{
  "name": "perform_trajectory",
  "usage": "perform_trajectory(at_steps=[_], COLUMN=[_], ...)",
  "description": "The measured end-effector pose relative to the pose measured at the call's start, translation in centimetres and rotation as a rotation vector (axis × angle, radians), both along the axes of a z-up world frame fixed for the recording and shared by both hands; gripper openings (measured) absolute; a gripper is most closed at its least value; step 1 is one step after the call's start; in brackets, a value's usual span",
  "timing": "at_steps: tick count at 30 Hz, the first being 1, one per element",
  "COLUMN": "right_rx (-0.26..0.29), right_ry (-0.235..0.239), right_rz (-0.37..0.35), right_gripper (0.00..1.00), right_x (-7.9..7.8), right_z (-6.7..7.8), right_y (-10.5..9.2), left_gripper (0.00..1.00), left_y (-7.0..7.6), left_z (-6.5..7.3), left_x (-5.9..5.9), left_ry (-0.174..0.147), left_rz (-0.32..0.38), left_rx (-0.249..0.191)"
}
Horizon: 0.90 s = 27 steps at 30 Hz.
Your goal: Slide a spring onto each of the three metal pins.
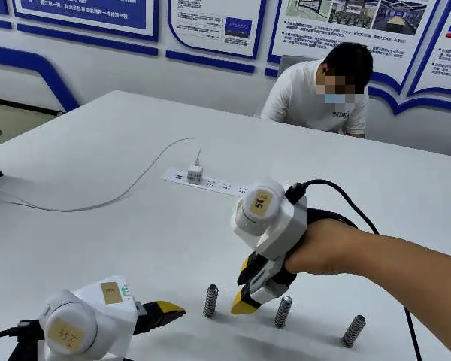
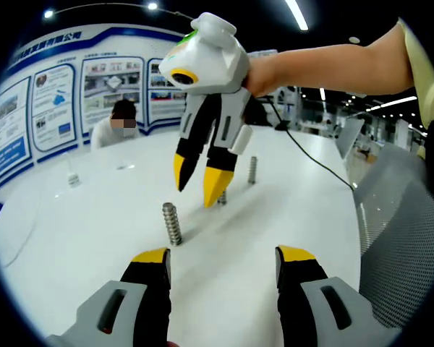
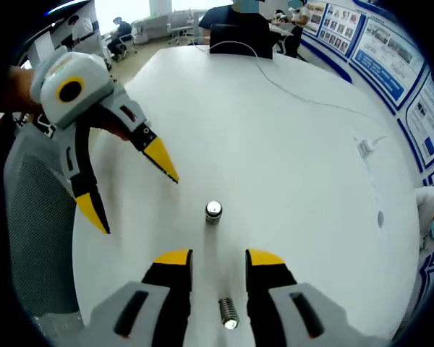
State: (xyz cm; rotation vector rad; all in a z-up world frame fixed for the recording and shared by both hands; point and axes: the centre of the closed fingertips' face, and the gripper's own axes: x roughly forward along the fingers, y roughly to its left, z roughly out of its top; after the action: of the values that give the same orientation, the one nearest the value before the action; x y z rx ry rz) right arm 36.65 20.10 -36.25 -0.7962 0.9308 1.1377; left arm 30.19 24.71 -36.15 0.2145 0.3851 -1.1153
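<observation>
Seemingly finished: 3 grey, tightly coiled springs (image 1: 283, 310) upright in a row, apparently each already over its pin (image 3: 214, 209). Standing on the white table (image 1: 120, 150), at 6 o'clock from the power strip (image 1: 210, 183). Just above, right tongs (image 1: 243, 289), spread and empty. At 8 o'clock, left tongs (image 2: 224, 255), likewise spread, holding nothing.

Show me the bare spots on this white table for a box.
Bare: the white table between the white power strip and the three upright grey coil springs, and beyond the thin white cable. Crowded: the near edge, around the springs, left claw and right claw.
</observation>
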Motion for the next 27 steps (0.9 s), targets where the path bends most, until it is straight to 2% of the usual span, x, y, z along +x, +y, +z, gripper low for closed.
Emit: perform_trajectory(at_steps=[27], right_rx=[0.087], right_ry=[-0.057], right_rz=[-0.197], right_gripper=[0.45], right_x=[0.1], right_z=[1.1], right_y=[-7.1], left_gripper=[0.62], left_y=[-0.1], left_z=[0.1], left_x=[0.8], left_ry=[0.001], left_rz=[0.005], left_rx=[0.016])
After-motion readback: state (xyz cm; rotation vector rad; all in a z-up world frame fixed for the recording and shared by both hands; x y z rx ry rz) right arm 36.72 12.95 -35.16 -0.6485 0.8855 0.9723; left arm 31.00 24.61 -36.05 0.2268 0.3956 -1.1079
